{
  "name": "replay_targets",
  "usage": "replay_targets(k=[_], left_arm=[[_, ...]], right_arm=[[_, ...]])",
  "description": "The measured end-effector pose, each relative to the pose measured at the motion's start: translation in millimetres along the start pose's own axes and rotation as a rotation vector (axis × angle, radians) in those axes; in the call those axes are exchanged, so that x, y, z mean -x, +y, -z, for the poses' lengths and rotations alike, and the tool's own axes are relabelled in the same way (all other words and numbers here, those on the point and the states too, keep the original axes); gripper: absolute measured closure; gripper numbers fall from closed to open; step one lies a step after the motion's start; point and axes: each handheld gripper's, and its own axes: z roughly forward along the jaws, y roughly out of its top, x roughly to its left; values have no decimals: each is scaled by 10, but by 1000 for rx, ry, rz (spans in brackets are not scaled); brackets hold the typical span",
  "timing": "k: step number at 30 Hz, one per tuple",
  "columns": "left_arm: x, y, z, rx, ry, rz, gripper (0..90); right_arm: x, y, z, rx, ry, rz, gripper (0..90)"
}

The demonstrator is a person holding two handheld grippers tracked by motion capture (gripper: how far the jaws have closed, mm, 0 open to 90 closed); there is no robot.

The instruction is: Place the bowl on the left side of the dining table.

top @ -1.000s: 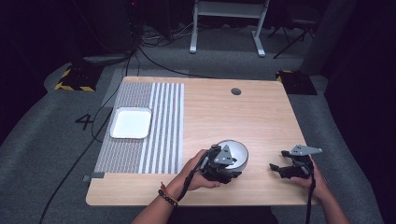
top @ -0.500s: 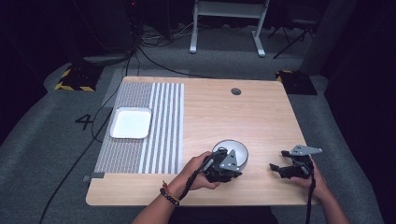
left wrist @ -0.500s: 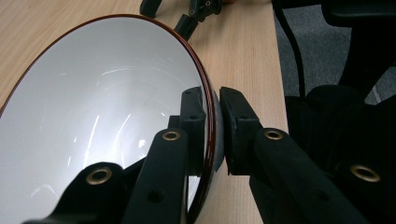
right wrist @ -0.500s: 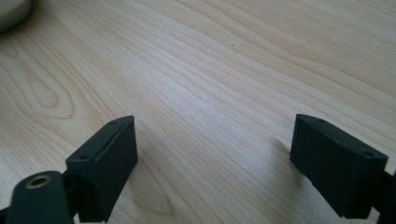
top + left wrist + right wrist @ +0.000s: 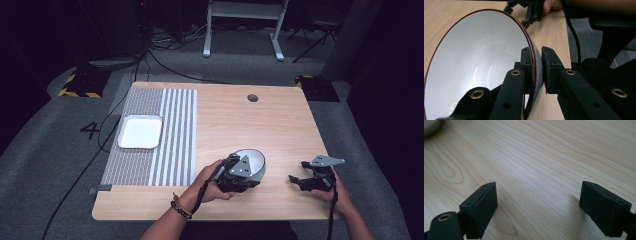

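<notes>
Bowl (image 5: pixel 254 162) is seen at the near middle-right of the table (image 5: pixel 280 120), right of the striped mat (image 5: pixel 165 135). Against the frame 1.0 s ago, the bowl's visible grey face reads larger and more turned up toward the high camera; the left gripper (image 5: pixel 239 176) sits slightly nearer the table's near edge. Shift is small. Right gripper (image 5: pixel 300 181), tray (image 5: pixel 140 132) and mat are unchanged in place.

Orientation: bowl is tilted, not flat. In the left gripper view its glossy pale interior (image 5: pixel 476 62) is seen nearly edge-on, opening faced to that view's left, with a thin red-brown rim line. Being round, no long axis can be given. Whether its base touches the table cannot be told.

Left gripper (image 5: pixel 537 68): jaws narrowed onto the bowl's wall at the rim, one pad inside, one against the grey outer side. Held by the left hand (image 5: pixel 210 181); a beaded bracelet (image 5: pixel 180 209) is seen at that wrist.

Right gripper (image 5: pixel 539 202): jaws spread wide, nothing between them, bare wood grain beneath. It is held by the right hand (image 5: pixel 332 189) near the table's near right edge, well apart from the bowl, jaws pointed left toward it.

White square tray lies on the mat's grey mesh part, far left. A dark round grommet (image 5: pixel 252 98) is set in the table near the far edge.

Writing: a "4" (image 5: pixel 92 130) is marked on the floor left of the table. No brand is legible on bowl or grippers.
</notes>
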Motion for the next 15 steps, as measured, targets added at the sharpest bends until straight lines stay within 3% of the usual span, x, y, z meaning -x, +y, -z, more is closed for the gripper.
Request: replay_targets(k=[4,6,15], left_arm=[[-13,30,57,9,-9,-6,802],[-17,51,76,-1,7,-9,802],[-69,77,204,69,13,10,802]], right_arm=[[0,0,0,0,0,0,151],[0,0,0,0,0,0,150],[0,0,0,0,0,0,151]])
